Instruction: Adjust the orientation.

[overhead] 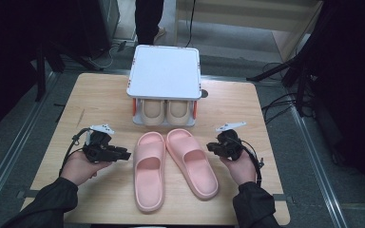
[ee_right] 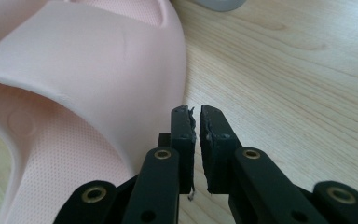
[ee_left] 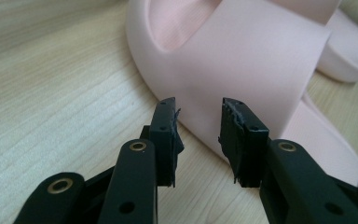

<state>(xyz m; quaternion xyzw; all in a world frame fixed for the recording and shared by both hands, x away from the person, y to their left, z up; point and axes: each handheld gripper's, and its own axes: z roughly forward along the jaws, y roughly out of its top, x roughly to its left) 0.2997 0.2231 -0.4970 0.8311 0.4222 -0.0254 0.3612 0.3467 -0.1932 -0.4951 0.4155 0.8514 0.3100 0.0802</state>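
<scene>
Left gripper (ee_left: 198, 116) sits with its jaws spread, empty, tips just short of the left pink slipper (ee_left: 242, 60), whose strap edge fills the gap beyond them. Over on the other side, the right gripper (ee_right: 196, 121) has its jaws nearly pressed together, a thin slit between them, nothing pinched, hovering just beside the outer rim of the right pink slipper (ee_right: 88, 84). Both slippers lie side by side on the wooden table (overhead: 100, 95), between the two grippers, toes toward the white shoe rack (overhead: 165, 71), which holds a beige pair (overhead: 164, 111).
</scene>
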